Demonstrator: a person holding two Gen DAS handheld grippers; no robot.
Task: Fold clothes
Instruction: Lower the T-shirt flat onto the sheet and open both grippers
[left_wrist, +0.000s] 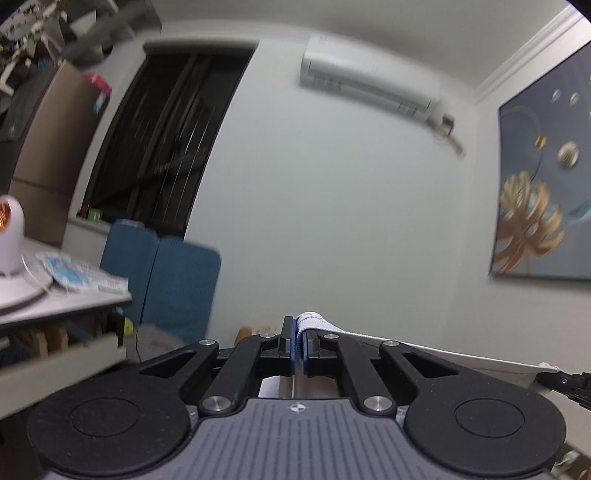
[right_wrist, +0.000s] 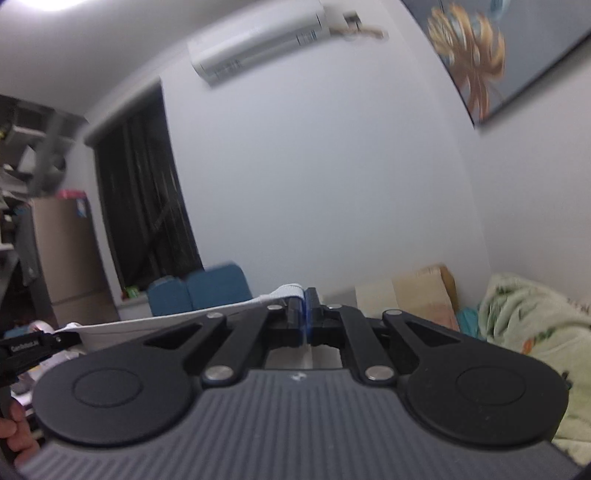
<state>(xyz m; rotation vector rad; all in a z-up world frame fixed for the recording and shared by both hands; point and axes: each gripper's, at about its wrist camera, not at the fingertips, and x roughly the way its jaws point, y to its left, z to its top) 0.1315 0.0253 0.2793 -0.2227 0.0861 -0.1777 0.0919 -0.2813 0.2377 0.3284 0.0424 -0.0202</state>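
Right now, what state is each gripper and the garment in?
left gripper: shut on a corner of the white garment
right gripper: shut on another corner of it
white garment: held up, top edge stretched between the two grippers
air conditioner: flap closed

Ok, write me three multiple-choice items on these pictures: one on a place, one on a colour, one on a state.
1. Where is the air conditioner?
A. high on the wall
B. on the floor
C. on the desk

2. What colour is the garment?
A. red
B. white
C. black

3. The left tongs are:
A. wide open
B. out of view
C. shut on the garment

Key: 1 A, it hangs near the ceiling. 2 B, the stretched cloth is white. 3 C, cloth is pinched between closed pads.
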